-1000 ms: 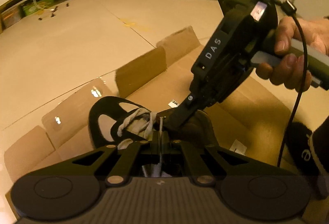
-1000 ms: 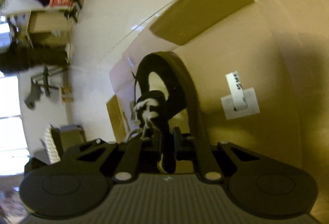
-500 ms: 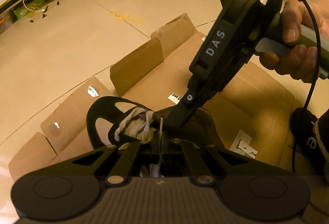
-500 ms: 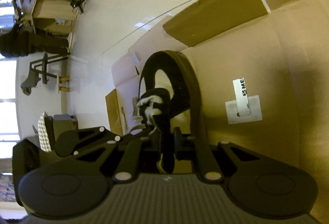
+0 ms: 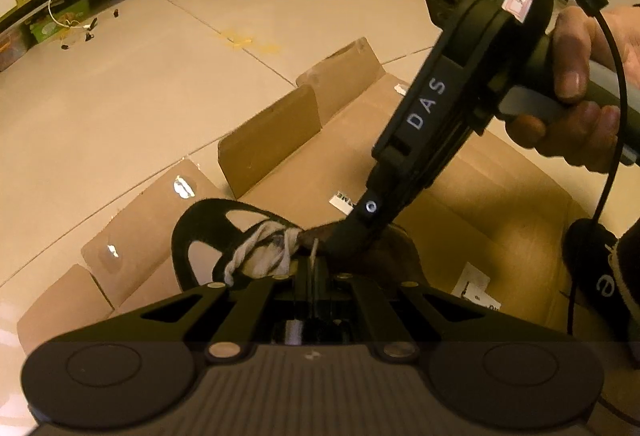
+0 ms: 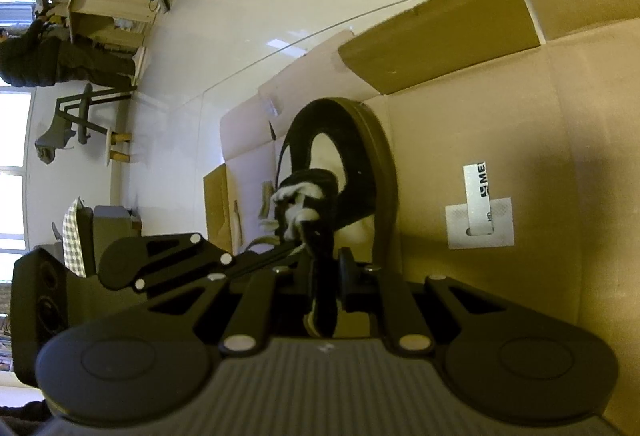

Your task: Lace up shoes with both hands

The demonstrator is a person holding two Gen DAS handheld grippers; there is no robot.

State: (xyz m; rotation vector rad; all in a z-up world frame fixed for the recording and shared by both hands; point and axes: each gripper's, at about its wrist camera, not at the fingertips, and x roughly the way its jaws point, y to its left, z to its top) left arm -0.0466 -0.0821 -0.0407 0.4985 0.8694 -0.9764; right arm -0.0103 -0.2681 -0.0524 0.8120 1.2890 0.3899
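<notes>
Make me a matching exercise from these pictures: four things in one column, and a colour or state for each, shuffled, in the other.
Things:
1. shoe
2. lace
3. cardboard
4. left tongs

Colour or state:
A. white
B. shut on a thin strand
C. black
D. brown, lying under the shoe

Pairs: 1-C, 2-A, 3-D, 4-B
</notes>
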